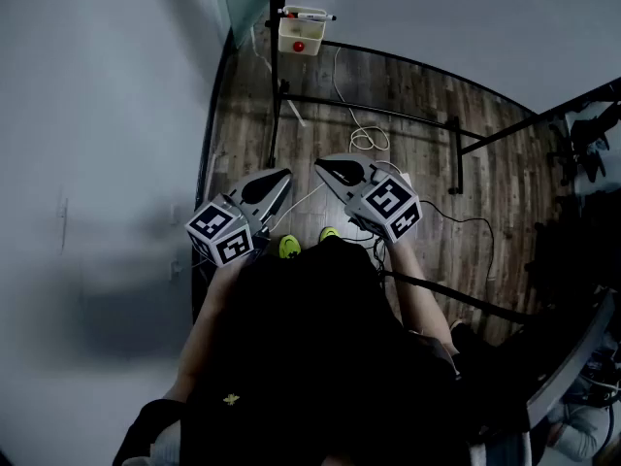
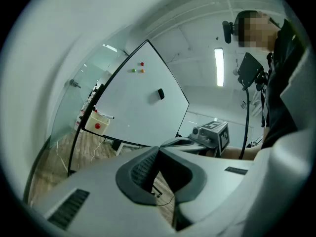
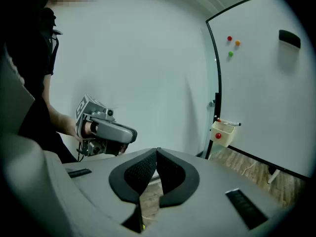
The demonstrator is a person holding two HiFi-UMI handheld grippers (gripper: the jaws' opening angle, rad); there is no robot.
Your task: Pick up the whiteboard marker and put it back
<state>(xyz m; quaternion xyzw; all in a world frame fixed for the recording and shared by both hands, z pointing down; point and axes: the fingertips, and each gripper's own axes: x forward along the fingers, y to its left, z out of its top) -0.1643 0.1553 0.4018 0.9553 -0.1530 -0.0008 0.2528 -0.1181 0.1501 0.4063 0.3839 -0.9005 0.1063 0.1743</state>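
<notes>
The whiteboard marker [image 1: 307, 15] lies across the top of a cream box [image 1: 299, 37] with a red dot, fixed to the whiteboard's black frame. The marker [image 2: 106, 116] and box [image 2: 97, 125] are small and far off in the left gripper view, and the marker [image 3: 232, 124] is also distant in the right gripper view. My left gripper [image 1: 282, 175] and right gripper [image 1: 320, 166] are held side by side in front of the person's body, well short of the box. Both are shut, tips touching, with nothing between them [image 2: 158, 149] [image 3: 157, 151].
The whiteboard [image 3: 266, 93] carries a black eraser [image 3: 289, 38] and three small magnets [image 3: 232, 44]. Its black stand bars [image 1: 388, 115] cross the wood floor, where a white cable [image 1: 365, 136] lies coiled. A pale wall [image 1: 107, 115] runs along the left.
</notes>
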